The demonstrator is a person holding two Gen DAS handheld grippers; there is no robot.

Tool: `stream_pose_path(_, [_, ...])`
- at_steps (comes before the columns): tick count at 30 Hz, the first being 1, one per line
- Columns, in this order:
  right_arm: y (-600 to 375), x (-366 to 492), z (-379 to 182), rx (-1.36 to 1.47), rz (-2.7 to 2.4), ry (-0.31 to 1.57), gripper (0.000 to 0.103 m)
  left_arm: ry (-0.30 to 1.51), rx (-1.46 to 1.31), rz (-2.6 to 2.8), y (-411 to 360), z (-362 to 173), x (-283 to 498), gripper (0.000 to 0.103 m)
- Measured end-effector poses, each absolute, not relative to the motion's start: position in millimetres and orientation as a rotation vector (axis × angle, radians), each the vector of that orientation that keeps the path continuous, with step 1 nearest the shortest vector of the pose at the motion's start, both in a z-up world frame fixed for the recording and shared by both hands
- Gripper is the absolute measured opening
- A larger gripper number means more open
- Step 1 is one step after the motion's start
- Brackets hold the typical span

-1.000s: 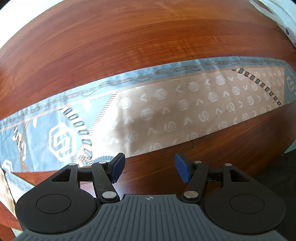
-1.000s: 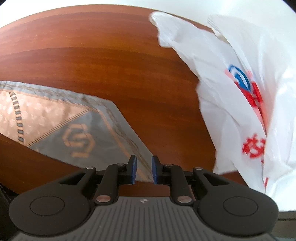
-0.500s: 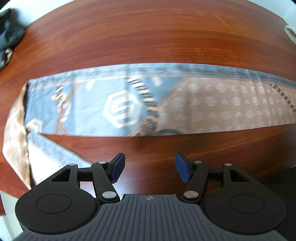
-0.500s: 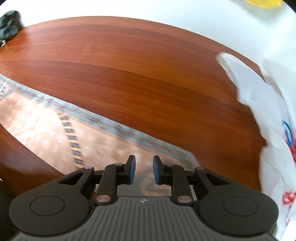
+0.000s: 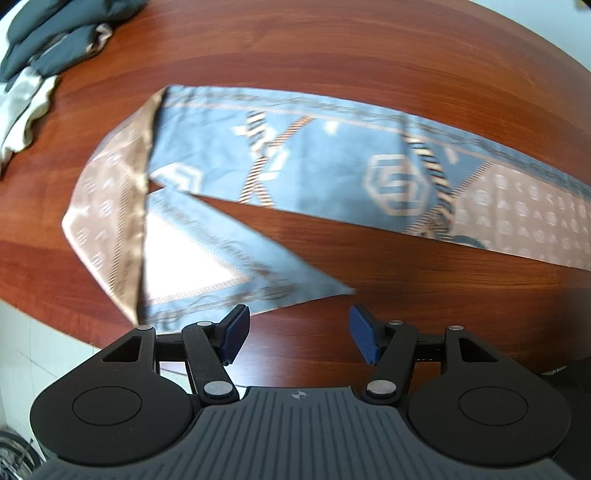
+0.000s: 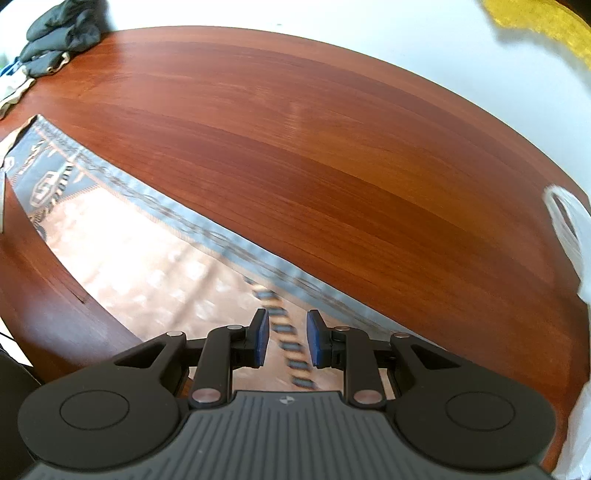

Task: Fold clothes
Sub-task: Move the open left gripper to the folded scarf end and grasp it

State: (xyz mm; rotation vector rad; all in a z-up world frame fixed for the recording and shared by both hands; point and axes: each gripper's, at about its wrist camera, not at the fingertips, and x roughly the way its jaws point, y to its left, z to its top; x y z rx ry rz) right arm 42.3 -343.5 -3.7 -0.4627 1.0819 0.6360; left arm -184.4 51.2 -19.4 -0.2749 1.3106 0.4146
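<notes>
Lying flat: scarf (image 5: pixel 332 173) on red-brown wooden table (image 6: pixel 314 147), white floor (image 6: pixel 369 33) beyond.

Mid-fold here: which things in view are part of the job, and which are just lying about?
Part of the job:
- long blue and tan patterned silky scarf, one end folded over
- left gripper, open
- right gripper, open above the scarf

Lying about:
- dark folded clothes pile at the far corner
- white plastic bag
- reddish wooden table
</notes>
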Motion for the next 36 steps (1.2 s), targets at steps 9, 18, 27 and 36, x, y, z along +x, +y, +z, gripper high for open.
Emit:
stream_pose_path(9, [-296.0, 28.8, -0.8, -0.491, 0.684, 1.077, 0.026, 1.296, -0.300, 0.421, 72.0, -34.4, -181.1, 0.063])
stream_pose_path(18, [-276.8, 22.1, -3.8, -0.495, 0.695, 1.081, 0.026, 1.314, -0.282, 0.355, 70.4, -48.0, -172.4, 0.063])
stream_pose_path(27, [-266.0, 22.0, -8.3, -0.499, 0.704, 1.086, 0.026, 1.316, -0.297, 0.334, 64.8, -53.0, -164.6, 0.063])
stream_pose_path(36, [-265.6, 25.0, -8.7, -0.509, 0.718, 1.086, 0.026, 1.302, -0.274, 0.341, 59.3, -54.0, -164.5, 0.066])
